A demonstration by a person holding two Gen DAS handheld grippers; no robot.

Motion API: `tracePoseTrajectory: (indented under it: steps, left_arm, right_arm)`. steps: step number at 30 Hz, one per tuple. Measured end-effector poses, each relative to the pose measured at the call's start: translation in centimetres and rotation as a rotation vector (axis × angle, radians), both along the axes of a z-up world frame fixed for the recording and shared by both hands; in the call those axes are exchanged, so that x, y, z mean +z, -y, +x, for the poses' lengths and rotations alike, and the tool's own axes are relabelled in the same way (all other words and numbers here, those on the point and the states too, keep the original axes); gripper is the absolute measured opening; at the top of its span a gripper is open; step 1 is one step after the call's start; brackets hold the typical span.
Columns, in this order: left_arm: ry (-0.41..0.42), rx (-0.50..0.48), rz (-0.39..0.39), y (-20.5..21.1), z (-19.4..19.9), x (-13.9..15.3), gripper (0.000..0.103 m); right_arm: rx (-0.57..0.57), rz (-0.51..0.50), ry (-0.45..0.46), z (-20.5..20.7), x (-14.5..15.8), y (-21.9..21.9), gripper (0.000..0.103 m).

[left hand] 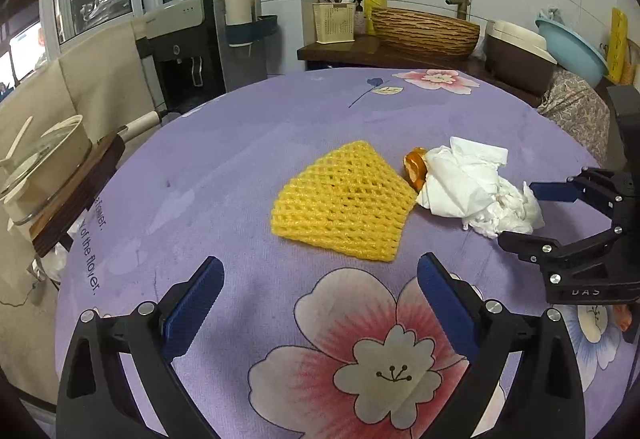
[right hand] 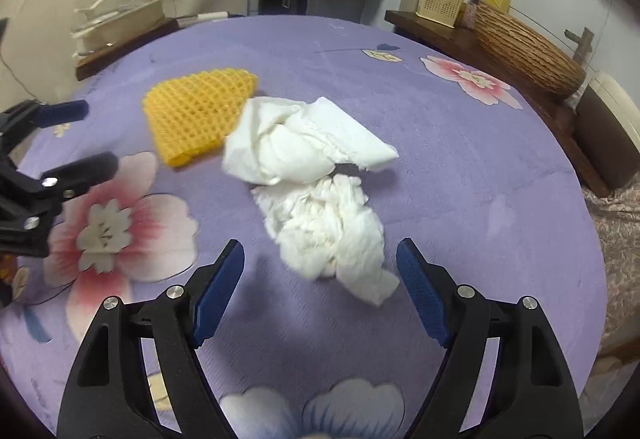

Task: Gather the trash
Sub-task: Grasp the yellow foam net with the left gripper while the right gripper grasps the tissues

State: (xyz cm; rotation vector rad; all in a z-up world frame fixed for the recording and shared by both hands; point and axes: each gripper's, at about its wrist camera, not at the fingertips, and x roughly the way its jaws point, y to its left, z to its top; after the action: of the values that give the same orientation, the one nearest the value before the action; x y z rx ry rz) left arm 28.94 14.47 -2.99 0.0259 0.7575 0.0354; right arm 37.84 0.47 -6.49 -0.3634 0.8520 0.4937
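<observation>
Here, a purple floral tablecloth (left hand: 224, 167) spans both views. Yellow foam net (left hand: 344, 203) lies flat just ahead of left gripper (left hand: 320, 271), jaws wide, empty. Crumpled tissue (right hand: 320, 195) sits right in front of right gripper (right hand: 320, 259), also wide, w/ nothing held. Orange peel (left hand: 416, 167) is wedged btwn net & tissue.

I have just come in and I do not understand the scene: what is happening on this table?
A person holds a gripper in each hand to collect trash. On the purple cloth lie a yellow foam net, crumpled white tissues and an orange peel. The right gripper is open just before the tissues; the left gripper is open before the net. Neither holds anything yet.
</observation>
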Motion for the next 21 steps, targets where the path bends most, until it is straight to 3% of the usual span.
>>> tracePoseTrajectory:
  steps: [2,5,9,14,18,20,21]
  left_arm:
    - [-0.008,-0.008,-0.013,-0.1,0.8,-0.1,0.096]
    - [-0.023,-0.005,-0.007,-0.3,2.3,-0.4,0.096]
    - [-0.010,0.021,-0.049,-1.1,4.1,-0.2,0.096]
    - [-0.073,0.029,-0.060,-1.8,6.1,-1.0,0.082]
    - [-0.106,0.006,-0.108,-1.6,6.3,-2.0,0.056]
    - [-0.101,0.001,-0.104,-1.2,6.1,-2.3,0.049]
    - [-0.094,-0.001,-0.095,-1.0,5.9,-2.3,0.040]
  right_arm:
    - [-0.012,0.018,-0.037,0.5,-0.5,0.5,0.048]
    - [-0.013,0.005,-0.032,0.1,-0.7,1.0,0.039]
    - [-0.007,0.036,-0.014,-1.6,0.5,2.0,0.036]
    - [0.008,0.050,-0.018,-4.7,1.0,3.6,0.036]
    - [0.023,0.082,-0.015,-7.3,1.2,5.1,0.036]
    - [0.023,0.107,-0.006,-8.3,1.6,6.0,0.036]
    - [0.023,0.111,0.002,-8.6,1.8,6.3,0.036]
